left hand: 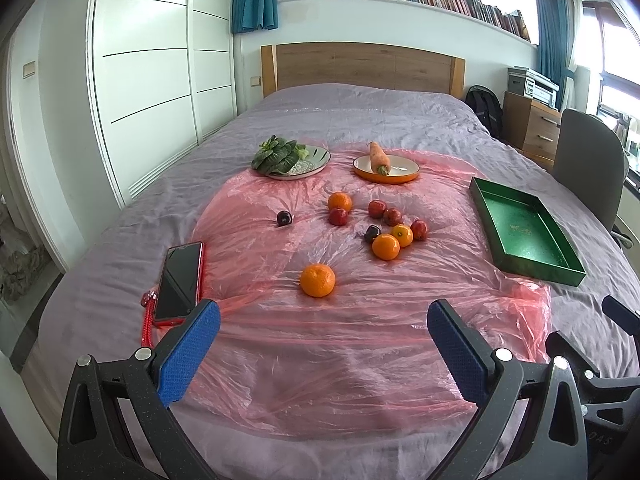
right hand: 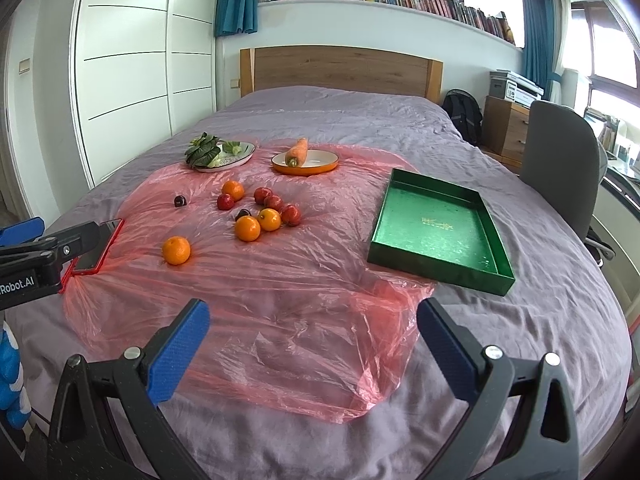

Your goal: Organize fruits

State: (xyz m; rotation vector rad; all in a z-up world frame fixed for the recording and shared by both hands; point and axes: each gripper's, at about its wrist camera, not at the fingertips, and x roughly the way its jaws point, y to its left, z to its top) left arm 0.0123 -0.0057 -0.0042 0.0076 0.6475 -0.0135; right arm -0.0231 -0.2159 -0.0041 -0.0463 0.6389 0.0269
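At the far left of the purple-sheeted bed [left hand: 120,248] lies a black smartphone in a red case [left hand: 178,282], with a red braided cord [left hand: 147,322] trailing off its near end; it sits half on the crinkled pink plastic sheet [left hand: 320,360] that seems to be spread there to keep the food off the bedding. The left gripper [left hand: 323,348] hovers low over the near part of that sheet, its blue-padded fingers [left hand: 192,354] wide apart and holding nothing, the phone just beside its left finger.

Further in, a patterned grey plate of dark leafy greens [left hand: 290,158] and an orange-rimmed white dish carrying a carrot [left hand: 386,168] sit toward the headboard; the vegetables look already sorted apart. The fruit is loose on the plastic: a lone large orange [left hand: 317,280] nearest the left gripper, a dark plum [left hand: 284,218] off by itself, and a cluster of oranges, red apples and another plum [left hand: 390,226] mid-sheet, several of them touching.

To the right the empty green rectangular tray [right hand: 440,232] lies partly on the plastic's edge, probably where the fruit is meant to go. The right gripper [right hand: 313,344] hangs before it, fingers spread and empty. Nothing blocks the path from fruit to tray, though the soft, rumpled plastic may let round fruit roll.
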